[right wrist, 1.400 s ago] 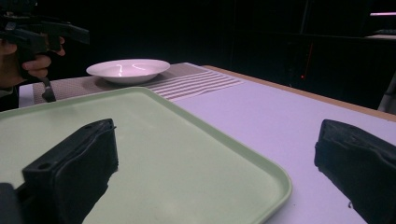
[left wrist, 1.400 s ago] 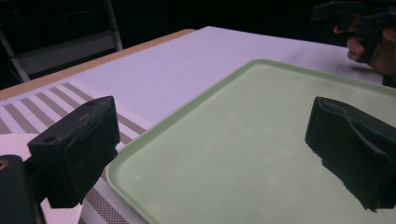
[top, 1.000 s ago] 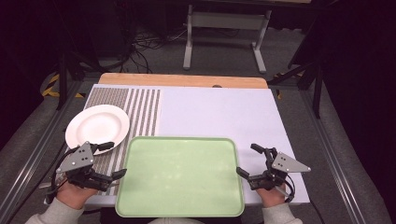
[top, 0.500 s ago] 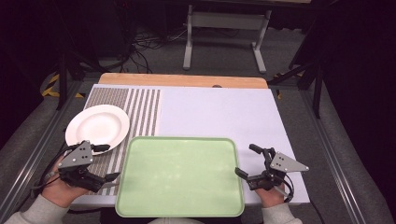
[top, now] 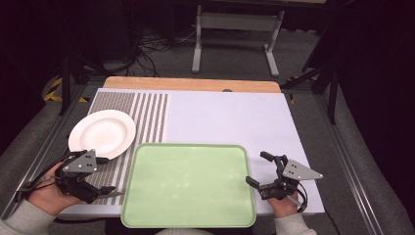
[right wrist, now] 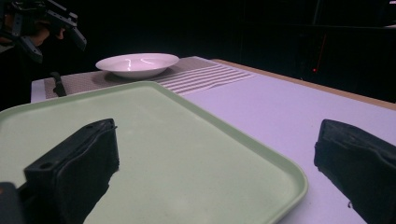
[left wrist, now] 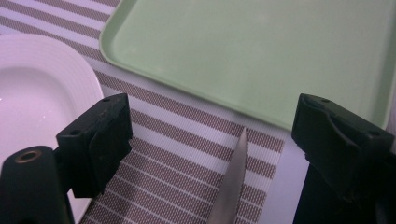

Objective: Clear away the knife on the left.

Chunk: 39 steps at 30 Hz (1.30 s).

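One white plate (top: 102,133); one pale green tray (top: 188,183); one striped placemat (top: 147,110); one knife (left wrist: 232,182), its blade lying on the placemat; one white table top (top: 230,117) with a wooden edge at the far side; two hand-held grippers, left gripper (top: 100,174) and right gripper (top: 258,169); two hands, one per gripper

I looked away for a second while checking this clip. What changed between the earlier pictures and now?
The left gripper drew back toward the person, off the plate's rim; its jaws have just been closing a little over a knife lying between them on the striped mat. Right gripper, plate and tray stayed put.
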Tool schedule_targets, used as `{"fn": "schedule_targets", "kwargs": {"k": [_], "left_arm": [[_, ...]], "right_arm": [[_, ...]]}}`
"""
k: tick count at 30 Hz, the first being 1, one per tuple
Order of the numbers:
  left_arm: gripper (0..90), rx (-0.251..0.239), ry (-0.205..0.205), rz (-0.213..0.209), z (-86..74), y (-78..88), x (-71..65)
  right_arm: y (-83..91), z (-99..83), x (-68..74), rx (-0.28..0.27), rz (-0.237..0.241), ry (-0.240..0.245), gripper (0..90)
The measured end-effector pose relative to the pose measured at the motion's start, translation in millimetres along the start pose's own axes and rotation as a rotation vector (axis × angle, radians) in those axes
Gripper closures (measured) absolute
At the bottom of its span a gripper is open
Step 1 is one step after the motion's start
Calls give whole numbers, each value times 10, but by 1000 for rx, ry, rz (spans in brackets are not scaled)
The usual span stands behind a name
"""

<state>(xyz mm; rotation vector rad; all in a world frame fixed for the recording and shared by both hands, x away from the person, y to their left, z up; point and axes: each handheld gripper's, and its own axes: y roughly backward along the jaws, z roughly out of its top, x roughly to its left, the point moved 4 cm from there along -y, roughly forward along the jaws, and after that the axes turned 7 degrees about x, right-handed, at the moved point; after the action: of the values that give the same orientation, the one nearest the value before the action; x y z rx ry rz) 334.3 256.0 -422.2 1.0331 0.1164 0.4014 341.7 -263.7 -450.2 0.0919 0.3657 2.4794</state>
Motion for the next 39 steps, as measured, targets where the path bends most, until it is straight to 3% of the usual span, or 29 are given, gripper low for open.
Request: {"fn": "schedule_targets", "kwargs": {"k": [3, 12, 26, 39], "left_arm": [[148, 58, -21, -11, -42, 13, 16], [189, 172, -70, -21, -124, 17, 61], [255, 353, -117, -58, -298, -40, 136], [377, 480, -145, -99, -457, -38, 198]], "right_arm": [[-1, 0, 0, 0, 0, -1, 8], [-4, -2, 1, 2, 2, -1, 8], [-11, -3, 5, 4, 14, -1, 11], [-16, 3, 16, 4, 19, 3, 11]]}}
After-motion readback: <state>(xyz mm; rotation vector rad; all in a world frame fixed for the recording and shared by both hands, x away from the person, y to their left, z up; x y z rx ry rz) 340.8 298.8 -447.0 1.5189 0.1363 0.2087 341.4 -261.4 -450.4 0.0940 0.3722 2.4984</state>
